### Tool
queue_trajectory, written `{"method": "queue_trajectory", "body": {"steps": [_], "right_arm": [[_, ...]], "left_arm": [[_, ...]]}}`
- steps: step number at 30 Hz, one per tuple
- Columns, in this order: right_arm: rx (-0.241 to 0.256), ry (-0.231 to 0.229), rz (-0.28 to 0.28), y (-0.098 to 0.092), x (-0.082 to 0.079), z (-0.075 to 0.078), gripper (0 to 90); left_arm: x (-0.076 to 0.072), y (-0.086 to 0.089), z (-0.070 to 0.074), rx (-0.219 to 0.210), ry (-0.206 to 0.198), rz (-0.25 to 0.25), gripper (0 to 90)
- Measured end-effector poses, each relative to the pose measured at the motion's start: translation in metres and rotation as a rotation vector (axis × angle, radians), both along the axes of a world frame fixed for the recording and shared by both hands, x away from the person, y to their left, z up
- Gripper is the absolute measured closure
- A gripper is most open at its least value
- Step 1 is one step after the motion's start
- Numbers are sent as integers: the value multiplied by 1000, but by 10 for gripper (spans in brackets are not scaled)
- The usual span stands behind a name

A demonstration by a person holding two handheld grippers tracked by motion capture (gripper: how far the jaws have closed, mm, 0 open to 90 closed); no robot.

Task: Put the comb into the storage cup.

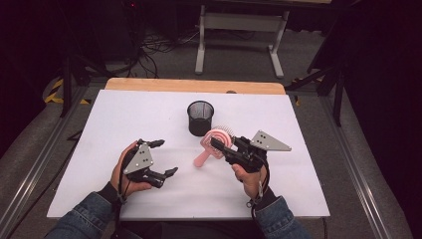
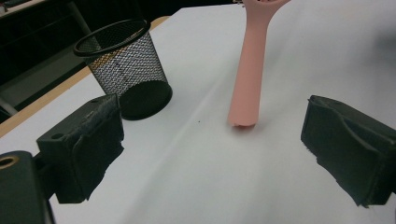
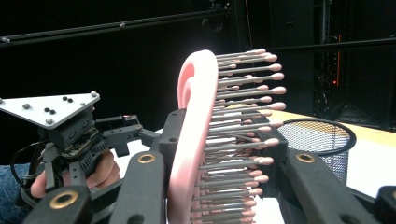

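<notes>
— Where's the pink hairbrush point(image 1: 215, 142)?
— Its head is clamped in the right gripper point(image 1: 222, 147), handle tip on the table point(image 1: 149, 109); the left gripper point(image 1: 164, 158) gapes empty.
— The bristles?
— The jaws hide part of them.

A pink hairbrush point(image 1: 213, 143) with pale, pink-tipped bristles is tilting over the table, its round head raised toward one o'clock and its handle end touching the white surface at seven o'clock, just beside the black mesh cup point(image 1: 200, 118).
</notes>
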State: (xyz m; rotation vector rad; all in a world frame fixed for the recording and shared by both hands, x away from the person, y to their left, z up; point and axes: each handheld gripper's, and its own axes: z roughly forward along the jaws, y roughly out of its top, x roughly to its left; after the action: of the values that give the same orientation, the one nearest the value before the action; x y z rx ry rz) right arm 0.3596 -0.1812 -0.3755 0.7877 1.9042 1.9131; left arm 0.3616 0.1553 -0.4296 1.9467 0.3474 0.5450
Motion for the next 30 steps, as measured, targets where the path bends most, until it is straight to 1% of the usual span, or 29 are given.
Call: {"method": "queue_trajectory", "body": {"steps": [1,2,3,4,6,7,9,11,12,14,15,16,20,22,26,30], "right_arm": [[-3,-3,-1,0,0,0,636],[-4,-4,-3,-1,0,1,636],[-6,-8,-7,-2,0,1,636],[-6,-9,-8,-2,0,1,636],[-6,-12,-14,-4,0,3,636],[-6,-13,-18,-4,0,3,636],[-7,-17,-20,-5,0,4,636],[-9,-20,-27,-6,0,5,636],[-9,-20,-27,-6,0,5,636],[-13,-34,-39,-9,0,8,636],[-13,-34,-39,-9,0,8,636],[-13,-40,-47,-11,0,10,636],[-14,-54,-58,-14,-1,15,636],[-10,-65,-69,-17,0,20,636],[-16,-83,-82,-20,2,28,636],[-20,-98,-96,-22,4,36,636]], "left_arm": [[-1,5,0,-6,-2,3,66],[-1,5,0,-6,-2,3,66],[-2,11,0,-10,0,11,64],[-2,11,0,-10,0,11,63],[-2,21,-1,-16,4,28,62],[-2,21,-1,-16,4,28,62],[-4,30,-2,-11,0,40,62],[-5,36,-3,-21,2,44,62],[-5,36,-3,-21,2,44,62],[-6,44,-2,-32,1,56,62],[-6,44,-2,-32,1,56,62],[-6,46,-2,-36,-1,56,62],[-9,54,-3,-30,-2,67,61],[-11,59,-3,-31,0,74,62],[-15,68,-4,-47,2,91,63],[-18,74,-6,-49,5,98,61]]}}
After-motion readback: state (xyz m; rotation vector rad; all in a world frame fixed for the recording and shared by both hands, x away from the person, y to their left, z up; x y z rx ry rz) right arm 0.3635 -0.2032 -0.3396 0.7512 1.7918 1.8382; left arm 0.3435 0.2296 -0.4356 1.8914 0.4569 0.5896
